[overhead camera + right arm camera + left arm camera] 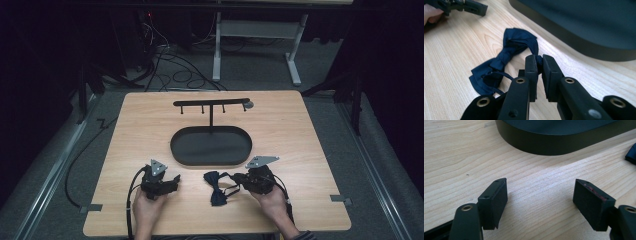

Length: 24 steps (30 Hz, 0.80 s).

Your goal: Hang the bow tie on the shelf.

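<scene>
Looking down from the high view, the whole wooden surface [150,120] is laid out: one dark oval tray [211,146] in the middle, one black T-shaped rack [211,104] rising from its far side with a crossbar of small hooks, and one navy bow tie [216,187] lying near the front edge, just in front of the tray. Two hands come in from below, each holding tongs: the left tongs [172,182] sit well to the left of the bow tie, the right tongs [235,181] at its right end.

The right gripper view gives what the high view is too small to show: the right tongs [539,62] are closed tight on one wing edge of the bow tie [506,53], a fold of navy cloth pinched between the pads, while the rest of the tie and its thin strap lie flat on the surface. The tray wall [574,37] runs just behind.

The left gripper view shows the left tongs [540,193] standing wide open with only bare wood between the pads, touching nothing; the tray's rim [554,146] lies ahead, and a corner of the bow tie [631,155] peeks in at the right edge.
</scene>
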Motion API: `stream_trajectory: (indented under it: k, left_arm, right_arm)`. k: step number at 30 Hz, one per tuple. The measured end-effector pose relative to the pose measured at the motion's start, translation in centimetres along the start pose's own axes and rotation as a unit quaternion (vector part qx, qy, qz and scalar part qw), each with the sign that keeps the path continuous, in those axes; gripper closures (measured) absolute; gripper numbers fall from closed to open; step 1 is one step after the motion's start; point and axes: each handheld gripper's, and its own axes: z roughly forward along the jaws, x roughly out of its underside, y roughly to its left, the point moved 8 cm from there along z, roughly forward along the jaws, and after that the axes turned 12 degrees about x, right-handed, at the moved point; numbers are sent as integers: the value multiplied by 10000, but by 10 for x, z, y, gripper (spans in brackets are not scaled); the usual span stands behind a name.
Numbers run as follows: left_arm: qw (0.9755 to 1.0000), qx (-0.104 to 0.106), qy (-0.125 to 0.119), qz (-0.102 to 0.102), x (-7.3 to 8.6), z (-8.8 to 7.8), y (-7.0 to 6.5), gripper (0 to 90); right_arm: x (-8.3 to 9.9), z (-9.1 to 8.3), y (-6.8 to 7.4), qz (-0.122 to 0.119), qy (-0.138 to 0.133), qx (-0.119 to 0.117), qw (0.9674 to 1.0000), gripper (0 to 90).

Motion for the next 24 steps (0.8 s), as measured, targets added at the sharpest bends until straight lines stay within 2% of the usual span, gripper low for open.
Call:
stream_trajectory:
  k: [7,14,24]
  left_arm:
    - [10000,1,2,1,0,0,0,282]
    - [10000,2,2,3,0,0,0,281]
    - [10000,-6,6,14,0,0,0,281]
  right_arm:
    - [-8,-10,-2,38,-155,18,9999,848]
    - [-24,-25,-4,-89,-422,67,9990,850]
    - [-39,-31,-7,-100,-544,91,9984,855]
